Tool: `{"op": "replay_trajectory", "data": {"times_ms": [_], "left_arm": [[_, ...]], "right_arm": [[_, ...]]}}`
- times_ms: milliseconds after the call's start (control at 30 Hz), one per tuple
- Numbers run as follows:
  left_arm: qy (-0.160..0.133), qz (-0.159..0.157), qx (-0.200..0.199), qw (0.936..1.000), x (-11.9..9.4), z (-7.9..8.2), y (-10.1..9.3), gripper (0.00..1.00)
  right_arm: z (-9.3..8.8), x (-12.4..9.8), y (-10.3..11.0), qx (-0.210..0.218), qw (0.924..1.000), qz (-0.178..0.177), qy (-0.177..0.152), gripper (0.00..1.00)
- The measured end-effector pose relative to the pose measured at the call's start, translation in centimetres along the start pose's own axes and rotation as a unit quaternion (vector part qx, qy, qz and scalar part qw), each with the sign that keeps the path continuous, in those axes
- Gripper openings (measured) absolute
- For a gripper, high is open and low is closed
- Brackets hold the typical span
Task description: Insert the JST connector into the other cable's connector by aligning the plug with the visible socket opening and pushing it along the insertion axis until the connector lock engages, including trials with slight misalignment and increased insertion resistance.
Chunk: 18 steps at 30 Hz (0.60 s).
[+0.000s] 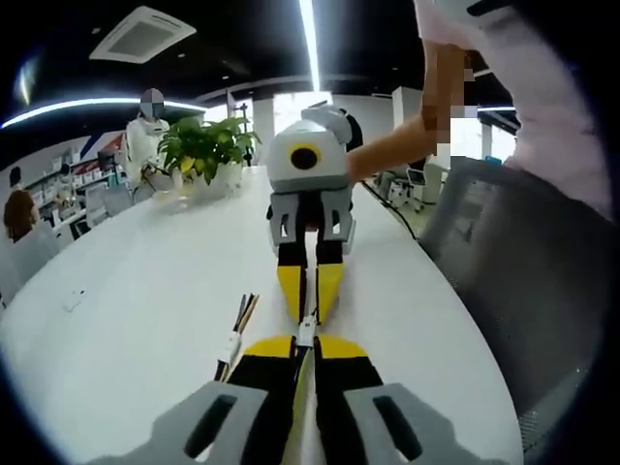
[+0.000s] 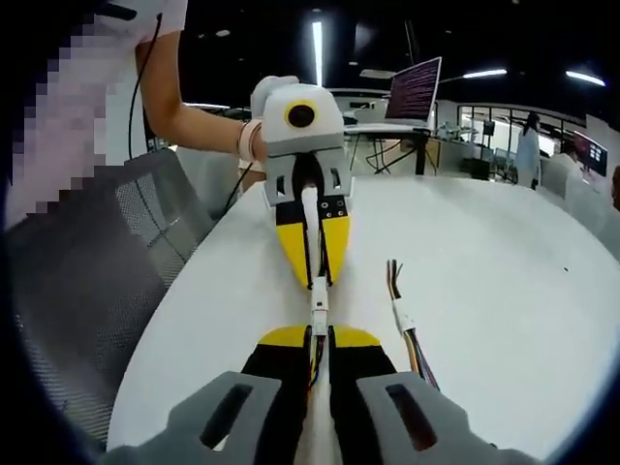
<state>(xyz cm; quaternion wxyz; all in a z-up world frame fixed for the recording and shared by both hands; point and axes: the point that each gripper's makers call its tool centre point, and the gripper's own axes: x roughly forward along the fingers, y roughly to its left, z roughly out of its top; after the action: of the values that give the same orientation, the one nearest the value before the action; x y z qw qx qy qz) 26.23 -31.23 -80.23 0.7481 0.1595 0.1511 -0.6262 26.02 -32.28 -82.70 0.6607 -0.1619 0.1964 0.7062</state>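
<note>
Fingers pressed together on both grippers, yellow tips facing tip to tip over the white bench [image 1: 126, 291]. In the left gripper view, left gripper [image 1: 306, 341] rising from the bottom, pinching a white JST connector [image 1: 306, 333] at its tips; right gripper [image 1: 309, 308] coming in from the far side, fingers closed just beyond that connector. In the right gripper view, right gripper [image 2: 321, 333] at the bottom, pinching the other cable's connector [image 2: 319, 318]; left gripper [image 2: 319, 281] opposite, a white cable [image 2: 310, 218] running up between its fingers. Two connector bodies meeting end to end in the narrow gap between the fingertips; whether fully seated or locked, cannot tell.

Lying loose on the bench just beside the fingers, a spare cable [image 1: 235, 339] with a white plug and dark wires, apart from both grippers.

Bench edge curving close on one side, a grey mesh chair [image 1: 523, 291] right against it. Wide bare bench surface on the opposite side and beyond. Potted plant [image 1: 205, 145] at the far end, well apart from the work.
</note>
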Motion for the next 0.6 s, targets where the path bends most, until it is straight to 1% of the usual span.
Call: {"op": "replay_trajectory", "data": {"times_ms": [167,333,433,533,600], "left_arm": [[0.001,-0.001,-0.001,1.0,0.1,-0.1,0.0,0.01],[0.004,-0.006,-0.001,1.0,0.3,-0.6,0.0,0.01],[0.003,-0.007,-0.004,1.0,0.4,-0.6,0.1,0.01],[0.003,-0.008,-0.011,0.9999,0.4,-0.7,0.2,0.01],[0.012,-0.009,-0.022,0.9996,0.6,-1.1,0.1,0.01]], "right_arm": [[-0.1,-0.1,-0.1,0.005,1.0,0.001,0.004,0.03],[-0.2,0.0,0.1,0.0,0.9999,0.004,0.013,0.03],[-0.3,-0.1,0.1,0.0,0.9999,0.003,0.015,0.03],[-0.3,-0.1,0.2,-0.003,0.9998,0.003,0.021,0.03],[-0.5,0.1,0.3,-0.004,0.9996,0.004,0.026,0.03]]}}
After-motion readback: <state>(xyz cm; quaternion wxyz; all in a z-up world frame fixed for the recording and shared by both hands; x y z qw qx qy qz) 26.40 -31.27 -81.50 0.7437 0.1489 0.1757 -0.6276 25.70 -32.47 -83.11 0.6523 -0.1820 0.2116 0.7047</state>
